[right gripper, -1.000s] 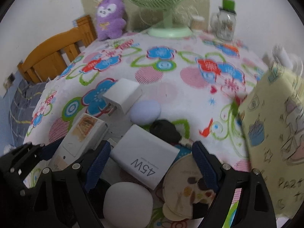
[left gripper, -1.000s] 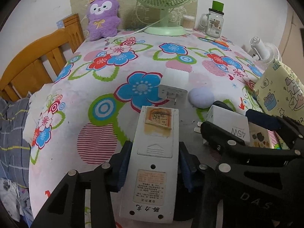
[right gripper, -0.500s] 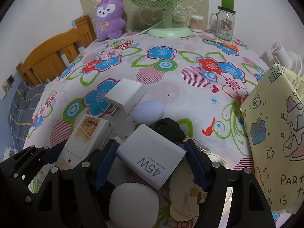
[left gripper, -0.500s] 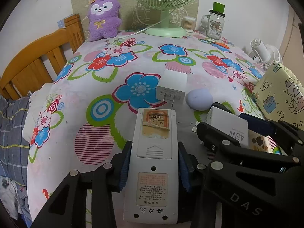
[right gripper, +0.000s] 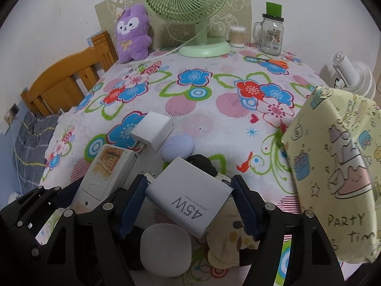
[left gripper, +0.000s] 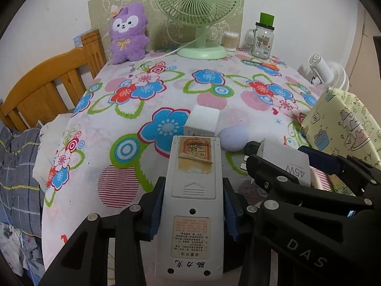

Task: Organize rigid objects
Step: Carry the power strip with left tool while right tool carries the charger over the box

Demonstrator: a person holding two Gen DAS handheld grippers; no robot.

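Note:
A white remote control [left gripper: 190, 214] lies back side up between my left gripper's [left gripper: 193, 206] blue pads, which press on both of its long sides; it shows at the lower left [right gripper: 104, 174] in the right wrist view. My right gripper [right gripper: 188, 202] is shut on a white 45W charger [right gripper: 190, 200], with a pad against each of two opposite corners. The left wrist view has the charger [left gripper: 285, 162] to the right of the remote. Both sit just above the flowered tablecloth [right gripper: 214, 119].
Close by lie a white plug adapter [right gripper: 152, 128], a lilac pebble-shaped thing [right gripper: 177, 146], a black object [right gripper: 202, 162], a white rounded case [right gripper: 165, 250] and a cartoon disc [right gripper: 228, 245]. A yellow gift box [right gripper: 333, 166] stands right. Green fan [right gripper: 185, 0], plush [right gripper: 132, 33] and jar [right gripper: 271, 35] line the back.
My right gripper's jaws have come in from wide apart onto the charger's corners. The left gripper has tightened on the remote and raised it slightly.

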